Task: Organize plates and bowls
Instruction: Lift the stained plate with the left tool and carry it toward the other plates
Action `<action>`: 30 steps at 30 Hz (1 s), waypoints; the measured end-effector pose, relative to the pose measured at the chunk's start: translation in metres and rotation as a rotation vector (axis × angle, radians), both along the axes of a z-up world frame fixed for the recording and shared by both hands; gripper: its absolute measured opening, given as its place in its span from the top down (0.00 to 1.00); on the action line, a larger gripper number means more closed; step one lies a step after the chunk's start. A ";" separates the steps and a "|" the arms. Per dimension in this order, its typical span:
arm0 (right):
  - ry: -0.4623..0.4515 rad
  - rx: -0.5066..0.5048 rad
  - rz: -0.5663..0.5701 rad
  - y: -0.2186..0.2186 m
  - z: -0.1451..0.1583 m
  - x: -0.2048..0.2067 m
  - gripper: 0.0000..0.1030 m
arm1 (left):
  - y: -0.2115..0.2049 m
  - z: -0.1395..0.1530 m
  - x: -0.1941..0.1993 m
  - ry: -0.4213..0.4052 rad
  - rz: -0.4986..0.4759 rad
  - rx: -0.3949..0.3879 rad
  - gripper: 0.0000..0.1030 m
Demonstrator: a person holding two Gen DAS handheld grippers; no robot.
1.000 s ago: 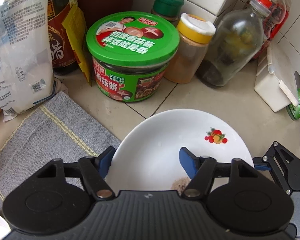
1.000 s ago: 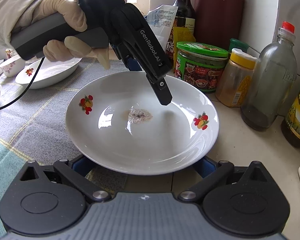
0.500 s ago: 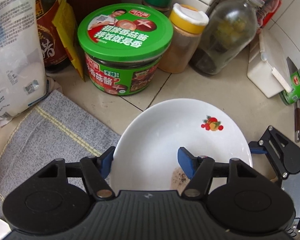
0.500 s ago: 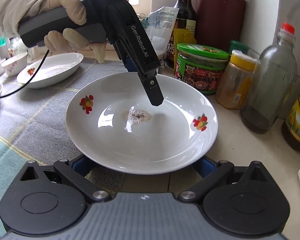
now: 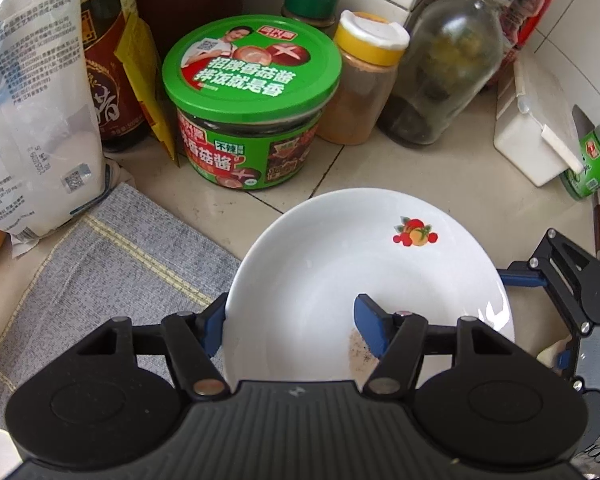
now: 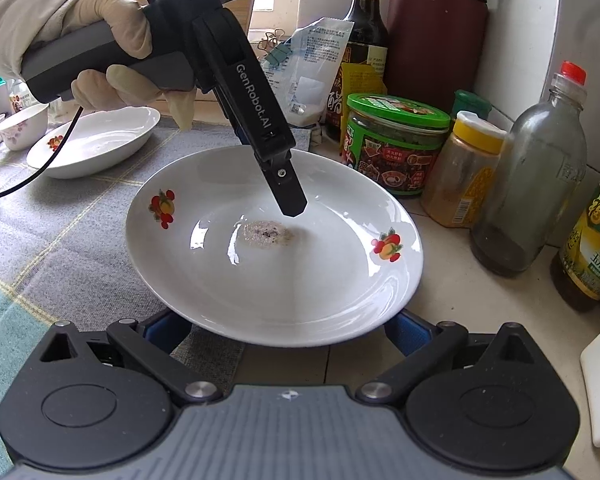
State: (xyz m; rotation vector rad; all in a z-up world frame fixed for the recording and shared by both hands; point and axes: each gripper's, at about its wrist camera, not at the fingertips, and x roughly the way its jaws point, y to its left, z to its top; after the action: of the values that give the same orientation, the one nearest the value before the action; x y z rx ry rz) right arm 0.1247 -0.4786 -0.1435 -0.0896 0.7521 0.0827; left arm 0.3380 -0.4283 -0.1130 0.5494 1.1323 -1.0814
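Observation:
A white plate point(image 5: 340, 272) with fruit prints and a brownish smear in its middle lies partly on the grey cloth point(image 5: 100, 272) and partly on the tiled counter. My left gripper point(image 5: 292, 320) straddles its far rim, one blue pad outside the rim and the other inside the dish, shut on the plate point(image 6: 276, 280). In the right wrist view a gloved hand point(image 6: 112, 40) holds that gripper, whose inner finger point(image 6: 288, 196) points down beside the smear. My right gripper point(image 6: 284, 328) stands wide, both fingers reaching under the plate's near edge, tips hidden.
Behind the plate stand a green-lidded jar point(image 5: 252, 104), a yellow-capped spice jar point(image 5: 364, 80), a glass bottle point(image 5: 444, 68), a soy sauce bottle point(image 5: 108, 60), a white bag point(image 5: 32, 120) and a white box point(image 5: 528, 136). Another white plate point(image 6: 96, 140) and a small bowl point(image 6: 24, 126) sit on the cloth.
The left gripper's inner finger has slid across the dish toward the smear, and the hand has rolled slightly. The plate and the right gripper have stayed put.

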 end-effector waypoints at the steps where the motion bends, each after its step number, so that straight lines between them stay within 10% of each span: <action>1: 0.002 0.004 0.000 0.000 0.000 0.001 0.00 | 0.001 0.000 -0.001 -0.002 0.000 -0.002 0.38; 30: -0.036 -0.039 0.088 0.033 0.028 -0.007 0.00 | 0.061 0.031 -0.023 -0.066 0.085 -0.056 0.37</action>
State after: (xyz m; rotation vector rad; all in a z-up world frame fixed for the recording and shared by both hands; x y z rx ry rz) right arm 0.1175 -0.4452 -0.1158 -0.1610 0.7136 0.1503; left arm 0.3147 -0.3673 -0.0823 0.4851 1.0556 -1.0118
